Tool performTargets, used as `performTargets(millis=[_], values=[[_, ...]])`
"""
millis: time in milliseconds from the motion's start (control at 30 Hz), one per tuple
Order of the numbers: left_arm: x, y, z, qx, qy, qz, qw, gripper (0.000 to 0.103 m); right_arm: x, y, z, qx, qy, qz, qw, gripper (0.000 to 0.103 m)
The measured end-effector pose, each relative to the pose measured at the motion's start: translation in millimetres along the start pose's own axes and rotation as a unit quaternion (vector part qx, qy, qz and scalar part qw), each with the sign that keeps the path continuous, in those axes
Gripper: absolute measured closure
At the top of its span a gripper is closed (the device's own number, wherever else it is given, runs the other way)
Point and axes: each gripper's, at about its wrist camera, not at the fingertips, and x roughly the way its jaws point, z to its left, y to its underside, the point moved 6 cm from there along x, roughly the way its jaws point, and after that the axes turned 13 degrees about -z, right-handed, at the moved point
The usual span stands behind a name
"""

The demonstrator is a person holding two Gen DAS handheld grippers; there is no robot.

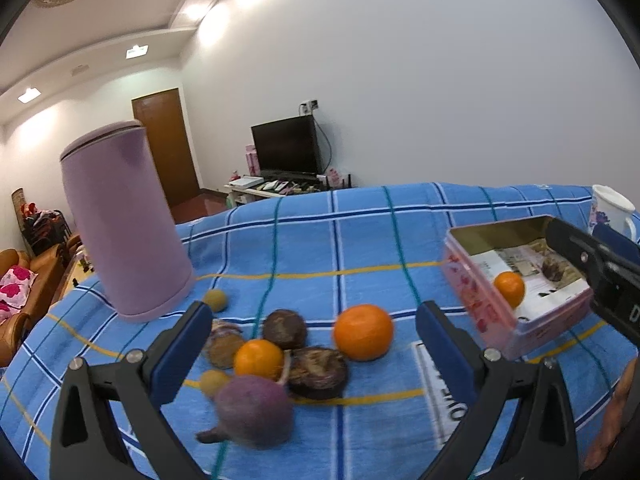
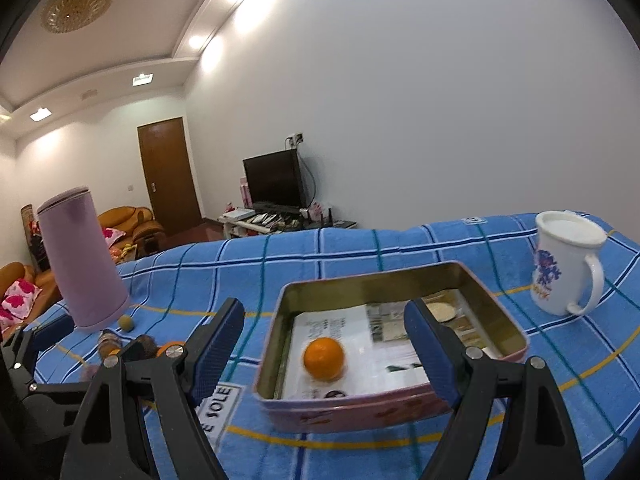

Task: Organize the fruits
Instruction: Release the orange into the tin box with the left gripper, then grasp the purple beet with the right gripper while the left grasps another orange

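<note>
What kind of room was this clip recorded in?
Most likely a home living room: a television on a low stand against the wall, an orange-brown sofa with a floral cushion, and a table under a blue checked cloth holding fruit.

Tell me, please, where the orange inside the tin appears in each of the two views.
Left wrist: the orange is at the right, inside the pink tin, near its front wall, beyond the open left gripper.
Right wrist: the orange is low at the centre, on the paper lining, between the fingers of the open right gripper.
Shared landmark: the purple cylinder stands at the left in both.
</note>
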Motion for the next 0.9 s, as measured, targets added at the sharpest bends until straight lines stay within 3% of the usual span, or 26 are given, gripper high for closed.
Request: performTargets(millis=[500,900], values=[[11,9,68,-0.017,-0.038,0.015,0.999,0.0,4,20,77,-0.009,-0.059,0.039,0.997,0.02],[21,18,133,-0.039,-0.092,0.028,0.9946,0.0,10,33,122,-0.017,-0.097,0.071,0.993,0.02]])
